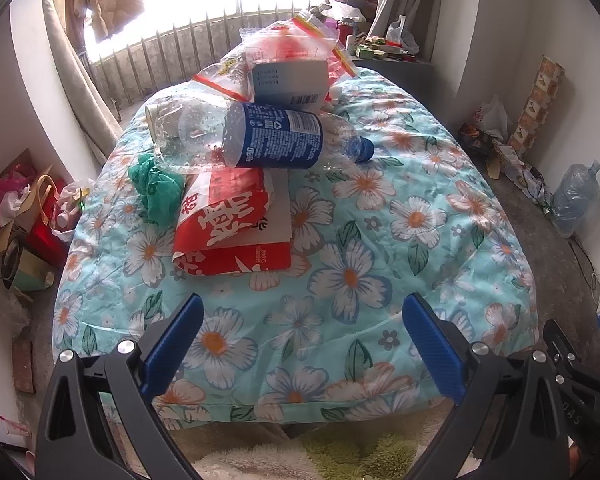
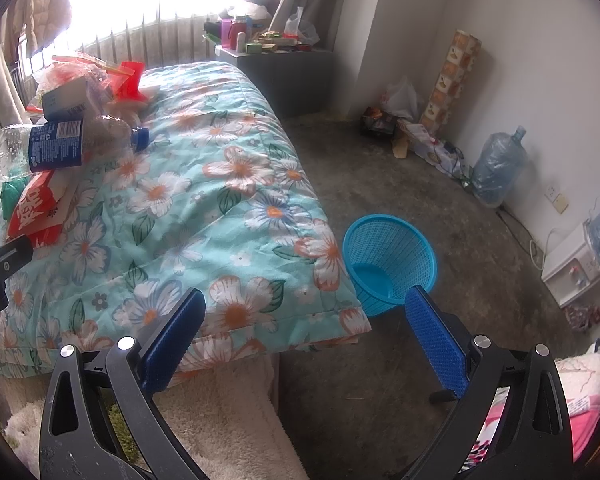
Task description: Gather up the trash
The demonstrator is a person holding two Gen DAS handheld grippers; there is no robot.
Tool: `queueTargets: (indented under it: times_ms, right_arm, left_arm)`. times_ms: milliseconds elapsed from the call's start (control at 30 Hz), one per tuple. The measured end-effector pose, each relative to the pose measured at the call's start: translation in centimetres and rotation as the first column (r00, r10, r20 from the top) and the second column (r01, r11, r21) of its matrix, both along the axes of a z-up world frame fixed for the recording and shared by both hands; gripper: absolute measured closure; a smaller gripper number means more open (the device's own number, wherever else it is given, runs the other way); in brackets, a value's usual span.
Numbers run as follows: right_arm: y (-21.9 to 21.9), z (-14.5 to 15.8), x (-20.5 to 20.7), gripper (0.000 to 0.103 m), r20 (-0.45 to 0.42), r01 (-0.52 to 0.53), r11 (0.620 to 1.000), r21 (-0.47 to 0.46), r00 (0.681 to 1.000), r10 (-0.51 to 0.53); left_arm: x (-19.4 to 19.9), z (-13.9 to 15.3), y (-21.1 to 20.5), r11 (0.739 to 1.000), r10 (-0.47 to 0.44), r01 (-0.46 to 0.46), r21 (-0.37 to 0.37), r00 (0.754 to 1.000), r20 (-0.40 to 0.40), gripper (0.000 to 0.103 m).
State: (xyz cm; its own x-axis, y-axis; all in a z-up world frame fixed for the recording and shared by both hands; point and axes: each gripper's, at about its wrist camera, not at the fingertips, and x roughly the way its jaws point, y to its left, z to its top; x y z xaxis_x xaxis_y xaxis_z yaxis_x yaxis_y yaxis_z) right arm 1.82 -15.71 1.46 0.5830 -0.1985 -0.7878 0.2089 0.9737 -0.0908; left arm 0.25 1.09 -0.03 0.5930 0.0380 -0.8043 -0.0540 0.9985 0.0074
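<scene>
The left hand-held gripper [image 1: 302,320] is held with its blue pads spread wide and nothing between them, above the near edge of a floral quilt [image 1: 380,240]. The right hand-held gripper [image 2: 304,316] is likewise spread wide and empty, above the quilt's near right corner.

The trash is piled on the far left part of the quilt. A clear plastic bottle [image 1: 260,136] with a blue label is laid on its side, its blue cap pointed right. Nearer than the bottle and partly under it, a red and white package [image 1: 228,220] is seen, and just left of that package a crumpled green bag [image 1: 156,188]. Beyond the bottle, a white and blue box [image 1: 290,80] is stacked among clear zip bags [image 1: 292,40] with red strips.

A blue mesh basket [image 2: 390,260] is stood on the floor just right of the quilt's near corner; nothing is seen inside it.
</scene>
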Motion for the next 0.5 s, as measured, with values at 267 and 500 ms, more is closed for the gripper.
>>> queueTargets:
  times_ms: [267, 500]
  right_arm:
    - [0.04, -0.02, 0.03, 0.008, 0.000, -0.001, 1.000, -0.001, 1.000, 0.001]
    - [-0.03, -0.59, -0.23, 0.008, 0.000, 0.000, 1.000, 0.001, 1.000, 0.000]
  left_arm:
    - [0.11, -0.01, 0.12, 1.000, 0.004, -0.004, 0.007, 1.000, -0.007, 0.006]
    - [0.10, -0.13, 0.19, 1.000, 0.005, -0.005, 0.013, 1.000, -0.010, 0.006]
